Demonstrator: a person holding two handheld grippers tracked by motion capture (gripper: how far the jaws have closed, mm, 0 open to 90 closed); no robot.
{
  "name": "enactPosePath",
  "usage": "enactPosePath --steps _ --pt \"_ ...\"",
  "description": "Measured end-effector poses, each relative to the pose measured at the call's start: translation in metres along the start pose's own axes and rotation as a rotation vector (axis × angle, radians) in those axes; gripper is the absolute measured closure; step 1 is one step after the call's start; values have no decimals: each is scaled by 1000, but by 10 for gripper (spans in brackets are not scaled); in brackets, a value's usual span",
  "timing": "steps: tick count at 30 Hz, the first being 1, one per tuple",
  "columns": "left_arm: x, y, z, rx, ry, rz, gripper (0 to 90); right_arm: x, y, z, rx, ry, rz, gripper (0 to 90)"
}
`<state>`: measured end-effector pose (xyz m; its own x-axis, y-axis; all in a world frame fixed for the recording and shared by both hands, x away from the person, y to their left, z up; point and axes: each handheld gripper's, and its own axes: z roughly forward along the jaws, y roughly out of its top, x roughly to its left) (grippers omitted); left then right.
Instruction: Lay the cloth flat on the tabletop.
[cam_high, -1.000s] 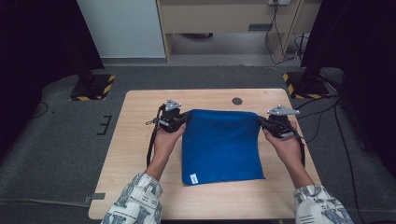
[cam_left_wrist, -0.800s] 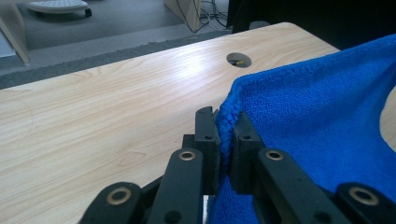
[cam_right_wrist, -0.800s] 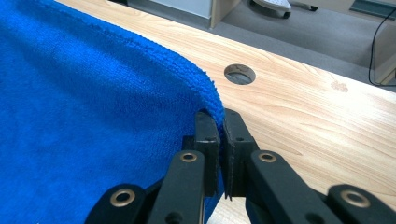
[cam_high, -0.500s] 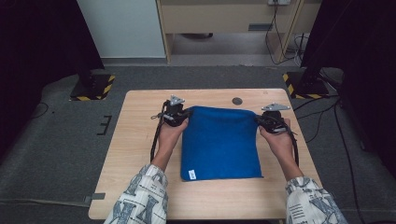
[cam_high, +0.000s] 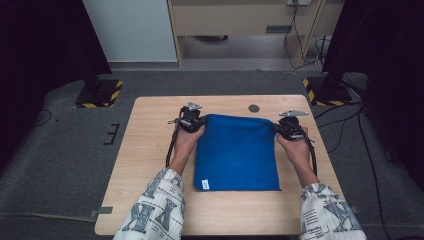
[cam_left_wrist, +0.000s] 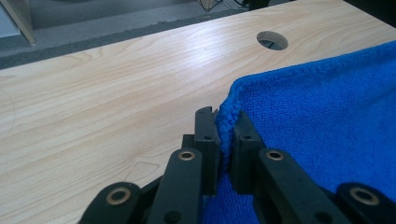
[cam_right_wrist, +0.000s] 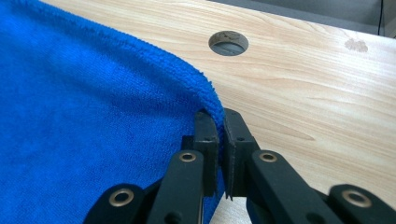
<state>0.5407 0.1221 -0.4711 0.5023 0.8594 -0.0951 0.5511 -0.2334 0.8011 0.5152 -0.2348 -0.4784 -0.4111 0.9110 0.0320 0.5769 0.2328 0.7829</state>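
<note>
Here, nearest the person, two patterned sleeves (cam_high: 155, 210) come in from the bottom of the high view, and the forearms run forward along either side of a blue cloth (cam_high: 236, 152) that lies flat on the wooden table (cam_high: 150, 150). A small white tag (cam_high: 205, 184) sits at the cloth's near left corner, well behind the left gripper.

Farther on, the left gripper (cam_high: 192, 120) is clamped on the cloth's far left corner. In the left gripper view the left gripper (cam_left_wrist: 225, 135) has its two black jaws pressed together on the cloth's rolled edge (cam_left_wrist: 228, 122), with the rest of the cloth spreading away to the right of the jaws and bare wood to their left.

The right gripper (cam_high: 289, 128) pinches the far right corner in the same way. In the right gripper view the right gripper (cam_right_wrist: 222, 135) has its jaws closed on the edge of the cloth (cam_right_wrist: 93, 116), which stretches off to their left, with bare table to their right.

Beyond both grippers, a round hole (cam_high: 254, 108) in the table lies just past the cloth's far edge, between the two. Black cables (cam_high: 172, 145) trail back from the grippers beside the forearms.
</note>
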Motion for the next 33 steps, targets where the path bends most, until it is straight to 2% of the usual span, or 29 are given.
enactPosePath --steps 8,20,28,30,31,32,33 --pt "-2 0 6 13 6 8 831 -3 -5 3 13 -6 11 858" --pt "0 -2 15 27 10 -12 834 -5 -8 10 27 -9 23 851" --pt "6 -3 11 34 31 -17 838 -2 -3 22 34 -7 22 840" --pt "10 -4 11 35 41 -30 834 0 0 25 28 -10 23 798" --pt "11 -4 12 34 43 -39 820 1 2 26 21 -22 25 736" --pt "12 -5 13 33 47 -46 795 1 3 27 17 -30 31 694" --pt "13 -6 15 29 53 -54 734 1 4 28 15 -33 34 633"
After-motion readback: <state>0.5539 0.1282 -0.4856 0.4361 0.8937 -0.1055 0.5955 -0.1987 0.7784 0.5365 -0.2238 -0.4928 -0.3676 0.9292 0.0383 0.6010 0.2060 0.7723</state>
